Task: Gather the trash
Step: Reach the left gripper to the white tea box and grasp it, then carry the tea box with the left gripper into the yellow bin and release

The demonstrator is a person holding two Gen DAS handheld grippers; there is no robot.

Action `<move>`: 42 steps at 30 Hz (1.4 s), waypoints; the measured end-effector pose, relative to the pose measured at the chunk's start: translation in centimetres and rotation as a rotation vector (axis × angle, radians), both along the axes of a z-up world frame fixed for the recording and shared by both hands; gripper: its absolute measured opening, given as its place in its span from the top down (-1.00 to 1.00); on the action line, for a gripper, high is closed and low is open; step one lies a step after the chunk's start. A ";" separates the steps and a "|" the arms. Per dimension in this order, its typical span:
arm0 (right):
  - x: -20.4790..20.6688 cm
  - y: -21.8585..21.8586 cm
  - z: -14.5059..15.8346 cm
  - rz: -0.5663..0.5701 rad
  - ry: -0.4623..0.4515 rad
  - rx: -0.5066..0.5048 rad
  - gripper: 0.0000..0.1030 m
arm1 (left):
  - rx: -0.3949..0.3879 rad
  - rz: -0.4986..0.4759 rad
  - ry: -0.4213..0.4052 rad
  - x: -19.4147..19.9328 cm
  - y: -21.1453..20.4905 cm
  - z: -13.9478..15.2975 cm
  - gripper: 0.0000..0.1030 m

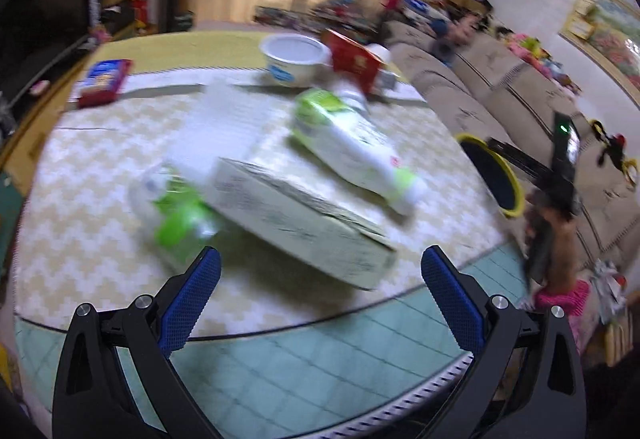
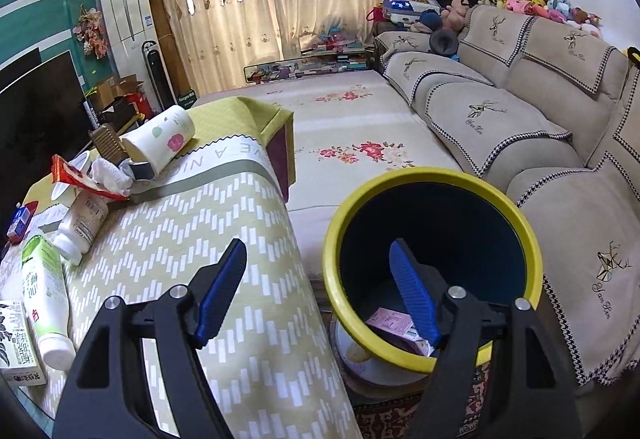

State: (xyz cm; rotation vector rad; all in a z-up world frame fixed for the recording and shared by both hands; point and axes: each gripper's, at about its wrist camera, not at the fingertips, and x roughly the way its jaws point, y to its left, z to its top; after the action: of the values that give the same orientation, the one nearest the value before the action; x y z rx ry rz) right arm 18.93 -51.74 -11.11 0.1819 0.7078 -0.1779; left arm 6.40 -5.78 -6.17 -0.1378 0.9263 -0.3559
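Left wrist view: one carton (image 1: 296,215) and two green-white bottles (image 1: 352,143) lie on the desk (image 1: 80,207); the left hand-held gripper (image 1: 320,259), tilted down, gapes empty.

Right wrist view: the right hand-held gripper (image 2: 318,255), jaws apart and empty, hangs over one yellow-rimmed bin (image 2: 520,223) holding one pink packet (image 2: 390,321).

Bare cloth lies before the left tongs (image 1: 320,271); the carton (image 1: 304,215) blocks beyond.
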 end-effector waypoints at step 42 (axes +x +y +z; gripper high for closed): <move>0.0 -1.4 -1.0 -0.006 0.022 0.054 -0.40 | 0.269 -0.074 -0.019 8.8 -5.6 0.0 0.42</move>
State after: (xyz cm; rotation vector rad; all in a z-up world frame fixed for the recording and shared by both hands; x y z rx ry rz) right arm 18.98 -53.14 -12.08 0.2336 0.7347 -0.1669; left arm 15.19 -11.36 -6.18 0.1461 0.9537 -0.2972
